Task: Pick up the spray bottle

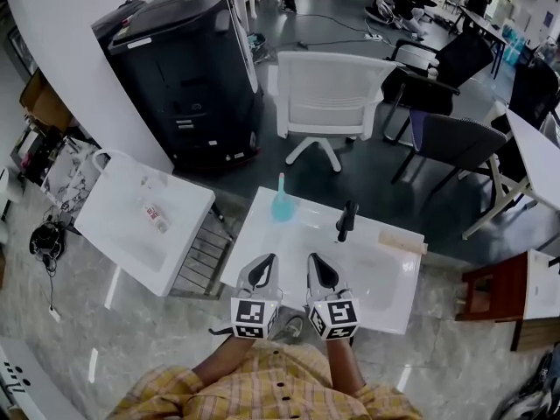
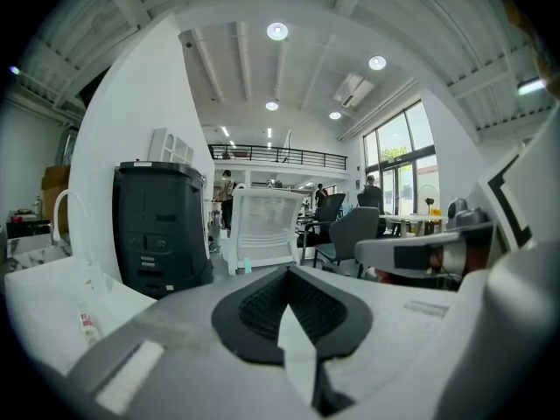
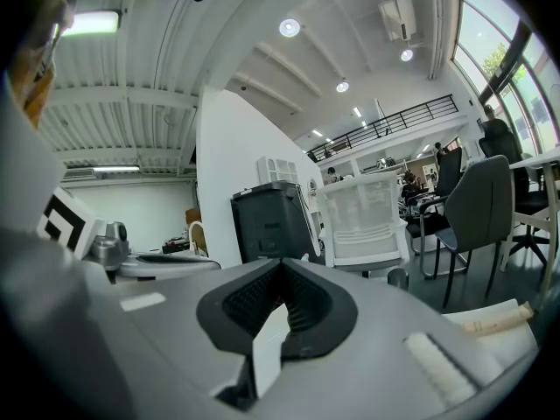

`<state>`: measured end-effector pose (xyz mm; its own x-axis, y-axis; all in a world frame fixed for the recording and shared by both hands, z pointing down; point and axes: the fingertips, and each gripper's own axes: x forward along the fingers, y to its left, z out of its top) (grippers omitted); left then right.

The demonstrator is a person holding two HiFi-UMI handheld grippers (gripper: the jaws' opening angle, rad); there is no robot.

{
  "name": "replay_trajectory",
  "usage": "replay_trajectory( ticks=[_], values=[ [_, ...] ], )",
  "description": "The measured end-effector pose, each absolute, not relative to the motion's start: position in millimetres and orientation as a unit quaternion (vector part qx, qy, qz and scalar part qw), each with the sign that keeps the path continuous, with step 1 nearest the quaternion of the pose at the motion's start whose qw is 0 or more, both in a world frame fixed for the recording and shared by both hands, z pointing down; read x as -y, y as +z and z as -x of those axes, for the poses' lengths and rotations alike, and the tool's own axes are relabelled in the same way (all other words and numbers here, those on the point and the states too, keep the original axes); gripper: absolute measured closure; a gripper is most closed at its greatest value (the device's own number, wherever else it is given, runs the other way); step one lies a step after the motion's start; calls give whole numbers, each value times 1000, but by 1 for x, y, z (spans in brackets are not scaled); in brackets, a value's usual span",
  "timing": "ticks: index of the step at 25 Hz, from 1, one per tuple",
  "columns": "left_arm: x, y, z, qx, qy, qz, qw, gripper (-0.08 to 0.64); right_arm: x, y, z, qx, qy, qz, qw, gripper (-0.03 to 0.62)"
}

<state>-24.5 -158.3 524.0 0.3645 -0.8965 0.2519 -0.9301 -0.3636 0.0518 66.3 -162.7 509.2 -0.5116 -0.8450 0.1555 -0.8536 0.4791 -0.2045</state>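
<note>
As seen from the head, teal spray bottle [image 1: 281, 201] upright at the far edge of the white table [image 1: 385, 297], long axis vertical, neck up, spray direction too small to tell; ahead of both grippers, more squarely before the left gripper [image 1: 265, 263] than the right gripper [image 1: 317, 262]

Left gripper view: jaws pressed together, empty, bottle far beyond, slightly left

Right gripper view: jaws likewise closed on nothing, bottle not surely picked out
</note>
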Motion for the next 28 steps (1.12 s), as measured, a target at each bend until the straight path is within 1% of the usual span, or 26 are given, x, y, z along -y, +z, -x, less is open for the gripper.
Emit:
replay_trajectory(
  ticks=[18,28],
  values=[
    [232,543,42,546,90,-825,117,560,202,539,-52,843,154,-513,40,591],
    [276,557,35,537,95,-827,136,560,226,555,-54,831,169,-528,40,591]
  ],
)
